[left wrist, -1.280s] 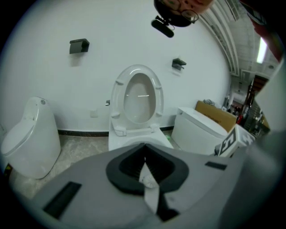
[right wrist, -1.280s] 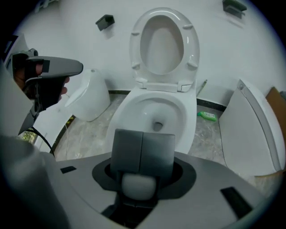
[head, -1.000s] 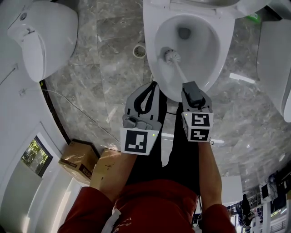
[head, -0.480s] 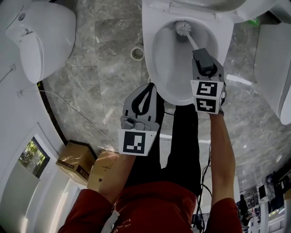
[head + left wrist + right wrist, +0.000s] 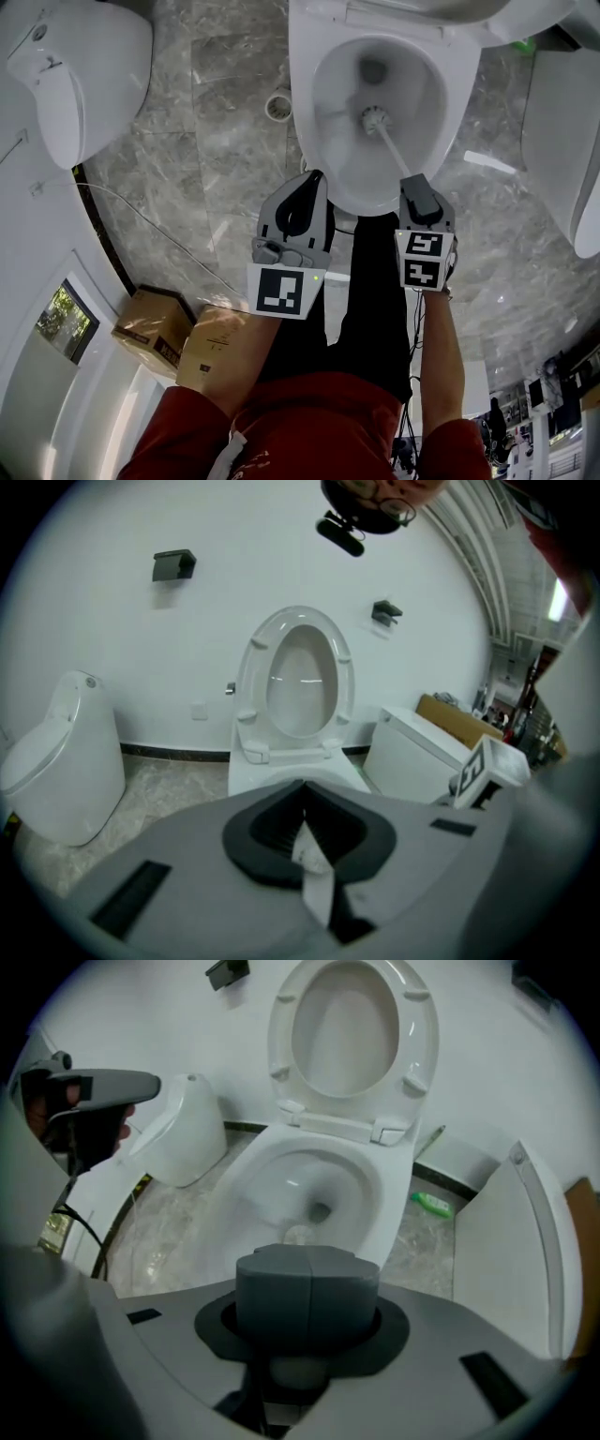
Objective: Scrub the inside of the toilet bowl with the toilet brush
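Scrubbing stroke inside the white ceramic toilet bowl (image 5: 305,112), shown chiefly from the head view. The toilet brush, with white bristles, a slim pale shaft and a dark grey grip (image 5: 376,119), has its head low against the bowl's inner wall. It sits at 6 o'clock from the dark drain hole (image 5: 373,67), well below the rim.

The right gripper (image 5: 419,195) sits at 5 o'clock from the bowl's centre, above the front rim, and points steeply downward. Its jaws have just drawn slightly tighter and are clenched on the brush's dark grip, which fills the space between them in the right gripper view (image 5: 307,1283). The steep hold probably lets the long shaft carry the bristles deep into the bowl while the hand remains outside it.

The left gripper (image 5: 314,178) hangs at 7 o'clock, just outside the rim. Its jaws are closed together on nothing, and it is apparently parked clear of the stroke. A small green bottle (image 5: 523,42) lies on the grey marble floor at 2 o'clock and plays no part. How much of the wall has been covered cannot be told.
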`<action>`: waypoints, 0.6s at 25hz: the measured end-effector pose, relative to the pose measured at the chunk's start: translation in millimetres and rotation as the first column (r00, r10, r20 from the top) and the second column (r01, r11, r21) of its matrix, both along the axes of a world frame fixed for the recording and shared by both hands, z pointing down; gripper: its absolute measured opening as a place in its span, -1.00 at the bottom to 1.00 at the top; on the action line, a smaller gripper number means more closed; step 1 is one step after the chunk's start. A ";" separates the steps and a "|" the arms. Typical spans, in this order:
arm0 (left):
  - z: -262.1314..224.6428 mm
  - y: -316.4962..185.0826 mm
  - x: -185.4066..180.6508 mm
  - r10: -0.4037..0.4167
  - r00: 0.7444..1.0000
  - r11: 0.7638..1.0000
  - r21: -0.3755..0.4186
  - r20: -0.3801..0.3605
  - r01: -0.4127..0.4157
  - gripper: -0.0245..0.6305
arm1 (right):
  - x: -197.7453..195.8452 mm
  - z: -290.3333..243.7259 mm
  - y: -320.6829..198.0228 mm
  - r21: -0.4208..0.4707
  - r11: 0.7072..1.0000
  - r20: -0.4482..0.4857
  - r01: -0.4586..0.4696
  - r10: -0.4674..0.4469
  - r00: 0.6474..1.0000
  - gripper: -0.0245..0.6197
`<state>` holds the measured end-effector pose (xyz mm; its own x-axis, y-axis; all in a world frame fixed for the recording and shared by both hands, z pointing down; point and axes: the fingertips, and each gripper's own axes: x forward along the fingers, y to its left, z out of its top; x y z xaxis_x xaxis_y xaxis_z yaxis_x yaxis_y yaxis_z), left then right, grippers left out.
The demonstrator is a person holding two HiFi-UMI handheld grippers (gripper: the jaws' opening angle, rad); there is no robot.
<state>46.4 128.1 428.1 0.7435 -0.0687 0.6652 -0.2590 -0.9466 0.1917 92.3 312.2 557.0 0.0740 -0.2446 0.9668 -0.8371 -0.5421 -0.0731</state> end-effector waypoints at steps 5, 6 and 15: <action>1.5 1.9 -0.7 0.004 1.000 1.000 -0.001 0.009 -0.004 -0.93 | -42.7 -12.1 -32.7 0.120 0.991 0.101 -0.060 0.048 0.994 -0.45; 1.9 0.8 -0.8 0.004 1.000 1.000 0.002 0.010 -0.004 -0.93 | -41.4 -16.1 -44.9 0.162 0.983 0.123 -0.084 0.064 0.990 -0.45; 1.4 0.6 -1.4 0.014 1.000 1.000 0.021 0.010 -0.014 -0.93 | 50.2 -19.3 -127.8 0.288 0.958 -0.046 0.002 0.012 0.999 -0.45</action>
